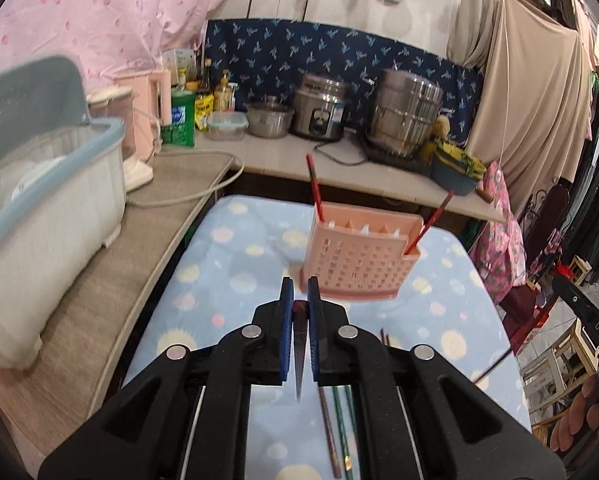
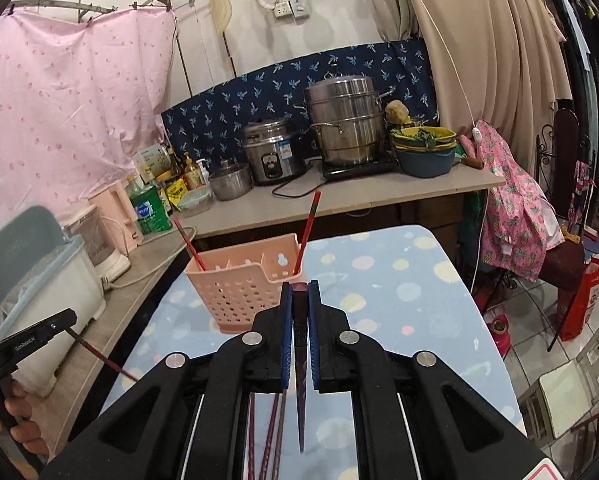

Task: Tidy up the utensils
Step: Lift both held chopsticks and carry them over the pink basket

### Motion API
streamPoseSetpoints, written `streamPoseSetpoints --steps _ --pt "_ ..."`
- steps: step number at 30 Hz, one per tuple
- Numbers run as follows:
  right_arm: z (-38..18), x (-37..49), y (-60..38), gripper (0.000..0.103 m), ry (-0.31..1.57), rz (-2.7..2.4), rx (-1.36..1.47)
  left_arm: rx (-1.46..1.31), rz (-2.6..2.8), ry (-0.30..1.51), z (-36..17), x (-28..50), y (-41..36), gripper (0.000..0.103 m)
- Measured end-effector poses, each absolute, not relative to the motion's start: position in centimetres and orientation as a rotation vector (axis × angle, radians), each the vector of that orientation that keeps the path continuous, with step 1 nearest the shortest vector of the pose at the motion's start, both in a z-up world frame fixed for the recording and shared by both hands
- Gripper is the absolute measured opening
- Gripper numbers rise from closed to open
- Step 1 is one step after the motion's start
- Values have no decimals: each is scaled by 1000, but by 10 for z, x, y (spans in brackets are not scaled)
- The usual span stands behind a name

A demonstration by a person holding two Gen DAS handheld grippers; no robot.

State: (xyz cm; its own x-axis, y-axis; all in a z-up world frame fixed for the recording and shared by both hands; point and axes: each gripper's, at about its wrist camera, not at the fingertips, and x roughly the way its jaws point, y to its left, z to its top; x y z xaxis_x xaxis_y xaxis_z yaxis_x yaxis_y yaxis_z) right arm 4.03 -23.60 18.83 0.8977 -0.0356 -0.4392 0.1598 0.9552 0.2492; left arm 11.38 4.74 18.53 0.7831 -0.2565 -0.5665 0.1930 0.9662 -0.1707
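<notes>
With my left gripper (image 1: 299, 292) and right gripper (image 2: 300, 294) each clamped on a dark red chopstick (image 2: 301, 392), I should tip both points down into the pink perforated plastic utensil basket (image 1: 359, 264) standing ahead on the dotted blue cloth (image 1: 235, 264).

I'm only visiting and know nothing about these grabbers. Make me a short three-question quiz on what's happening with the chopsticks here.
1. True or false: the left gripper and the right gripper are each shut on a chopstick.
2. How many red chopsticks already stand in the pink holder?
A. none B. two C. five
3. Fill in: the loose chopsticks lie on the ____ cloth.

Key
1. True: one dark chopstick in the left, another in the right.
2. B
3. blue spotted
</notes>
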Motion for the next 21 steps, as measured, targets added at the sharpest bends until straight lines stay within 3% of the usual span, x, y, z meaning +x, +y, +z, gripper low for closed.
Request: streamPoseSetpoints --steps 21 --pt "296 158 -245 7 211 -5 370 -173 -268 325 310 208 8 7"
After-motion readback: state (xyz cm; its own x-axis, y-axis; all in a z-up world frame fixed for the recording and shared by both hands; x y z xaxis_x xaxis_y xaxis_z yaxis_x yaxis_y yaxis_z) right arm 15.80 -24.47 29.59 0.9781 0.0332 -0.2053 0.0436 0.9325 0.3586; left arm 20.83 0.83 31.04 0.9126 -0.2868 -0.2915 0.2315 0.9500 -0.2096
